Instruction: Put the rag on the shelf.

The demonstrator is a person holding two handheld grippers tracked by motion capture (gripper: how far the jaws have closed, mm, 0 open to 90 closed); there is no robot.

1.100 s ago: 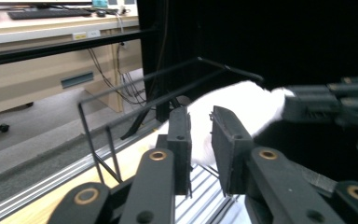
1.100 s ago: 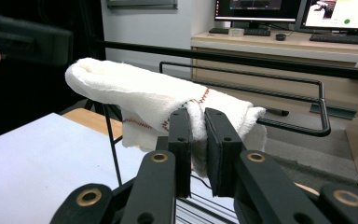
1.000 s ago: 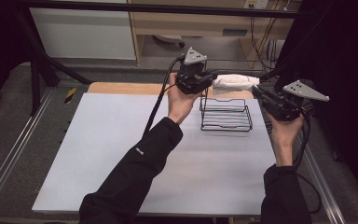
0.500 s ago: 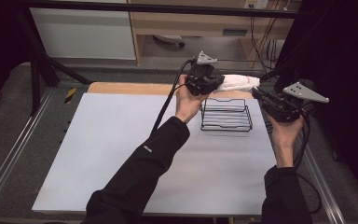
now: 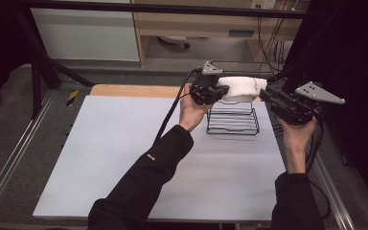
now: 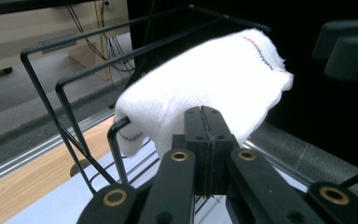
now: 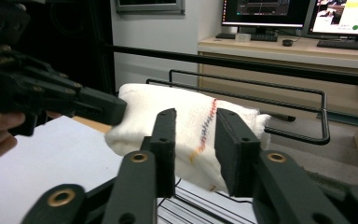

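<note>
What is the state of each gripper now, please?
Left gripper: jaws closed on the white cloth.
Right gripper: jaws have just been opening, now apart, holding nothing.

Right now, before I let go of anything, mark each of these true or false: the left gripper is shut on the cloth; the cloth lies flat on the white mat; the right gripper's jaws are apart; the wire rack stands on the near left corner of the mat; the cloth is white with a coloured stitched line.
1. The left gripper is shut on the cloth. True: its jaws meet, pinching the cloth's edge.
2. The cloth lies flat on the white mat. False: it is draped over the wire rack.
3. The right gripper's jaws are apart. True: they have just been opening, with the cloth beyond the gap.
4. The rack stands on the near left corner of the mat. False: it stands at the far right.
5. The cloth is white with a coloured stitched line. True.
</note>
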